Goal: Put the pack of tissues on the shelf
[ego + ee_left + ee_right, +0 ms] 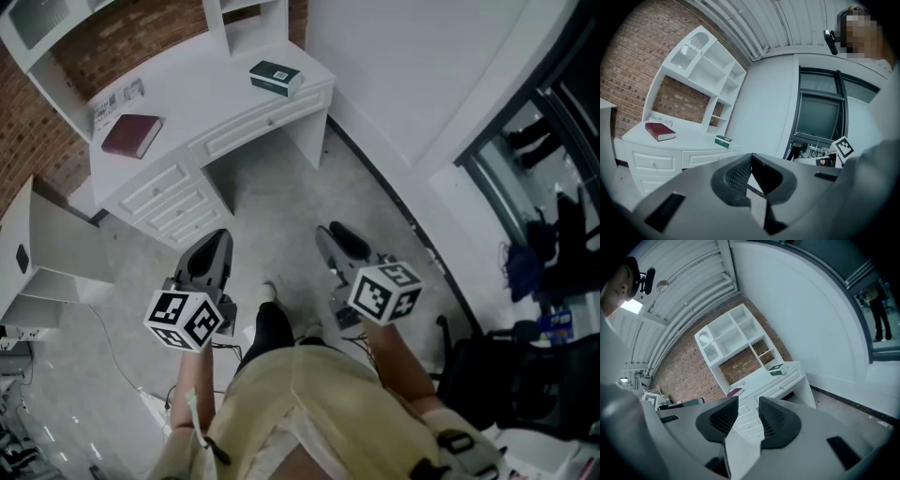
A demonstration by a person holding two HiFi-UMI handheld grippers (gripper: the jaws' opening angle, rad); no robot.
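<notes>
Tissue pack point(276, 77) flat, askew on desk point(202, 98)

A white desk point(206, 94) with drawers stands on a pale grey speckled floor point(272, 206), with a red brick wall point(131, 47) behind it, a plain white wall point(422, 66) to its right, and a dark-framed window point(539, 159) further right of it.

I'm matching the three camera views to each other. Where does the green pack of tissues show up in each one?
Head view: pack of tissues at top centre, on the right end of the desk.
Left gripper view: the pack left of centre, on the desk's right end.
Right gripper view: the pack right of centre.
Shared landmark: the red book on that desk.
</notes>
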